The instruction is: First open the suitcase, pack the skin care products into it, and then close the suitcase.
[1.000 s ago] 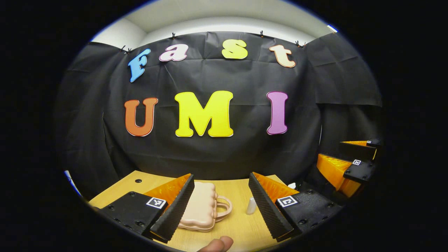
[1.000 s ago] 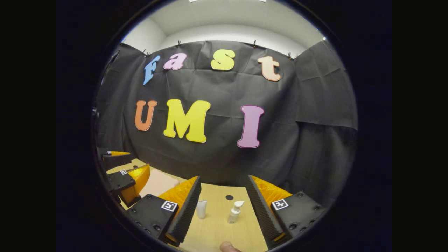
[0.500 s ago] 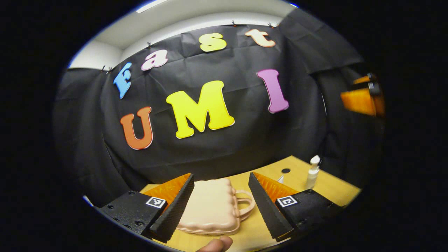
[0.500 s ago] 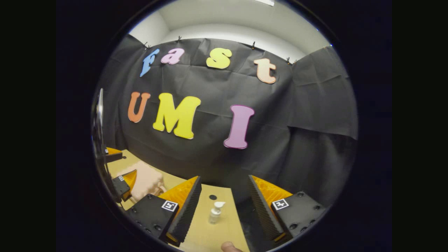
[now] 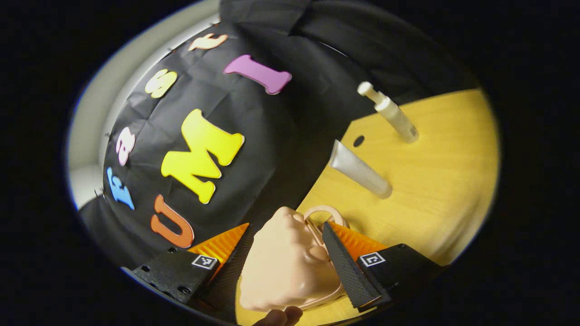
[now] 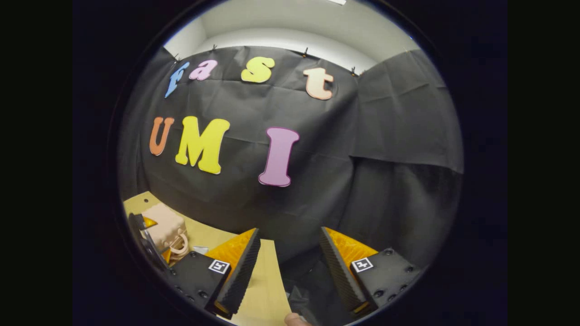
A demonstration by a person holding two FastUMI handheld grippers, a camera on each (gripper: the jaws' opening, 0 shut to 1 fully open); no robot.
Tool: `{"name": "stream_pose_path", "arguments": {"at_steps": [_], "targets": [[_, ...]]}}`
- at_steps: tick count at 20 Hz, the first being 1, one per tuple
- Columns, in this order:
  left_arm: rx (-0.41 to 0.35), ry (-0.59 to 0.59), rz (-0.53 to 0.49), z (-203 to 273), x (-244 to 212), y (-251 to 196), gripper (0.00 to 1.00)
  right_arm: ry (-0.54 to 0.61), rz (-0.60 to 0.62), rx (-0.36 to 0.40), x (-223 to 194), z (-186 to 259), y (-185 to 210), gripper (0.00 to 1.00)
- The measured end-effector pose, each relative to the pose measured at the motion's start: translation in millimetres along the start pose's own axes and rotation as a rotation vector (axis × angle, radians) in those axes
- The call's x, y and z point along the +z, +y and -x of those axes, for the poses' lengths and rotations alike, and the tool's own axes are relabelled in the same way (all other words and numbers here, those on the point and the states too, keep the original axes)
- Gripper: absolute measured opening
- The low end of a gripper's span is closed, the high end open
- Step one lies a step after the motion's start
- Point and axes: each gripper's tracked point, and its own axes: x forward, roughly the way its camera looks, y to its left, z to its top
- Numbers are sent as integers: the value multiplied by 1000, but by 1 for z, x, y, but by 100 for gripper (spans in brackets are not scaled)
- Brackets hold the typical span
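Pink suitcase [image 5: 285, 267] between left gripper's [image 5: 290, 276] spread jaws — right gripper [image 6: 290, 271] released.

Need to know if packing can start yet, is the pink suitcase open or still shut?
Shut. In the left gripper view the suitcase shows its ribbed shell in one piece, with no gap and no interior visible.
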Motion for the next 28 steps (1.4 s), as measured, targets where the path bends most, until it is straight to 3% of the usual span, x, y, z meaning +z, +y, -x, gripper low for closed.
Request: {"name": "stream_pose_path", "arguments": {"at_steps": [3, 9, 13, 15, 16, 20, 24, 28], "targets": [[-37, 22, -152, -17, -4, -36, 97, -3, 36, 24, -7, -9, 2, 78], [-1, 133, -350, -32, -19, -54, 90, 6, 39, 100, -23, -23, 2, 79], [-39, 186, -404, -47, -30, -66, 73, 6, 62, 96, -32, -31, -4, 78], [-44, 196, -427, -47, -31, -65, 57, 1, 90, 102, -28, -25, 2, 79], [-47, 189, -426, -47, -29, -64, 42, 0, 86, 109, -26, -22, 7, 79], [-73, 181, -410, -45, -32, -62, 12, 28, 41, 105, -23, -9, 37, 79], [-72, 157, -343, -43, -28, -37, 5, 53, -8, 89, -13, 2, 63, 79], [-45, 124, -256, -35, -24, 4, 3, 53, -47, 60, 2, 8, 84, 78]]}}
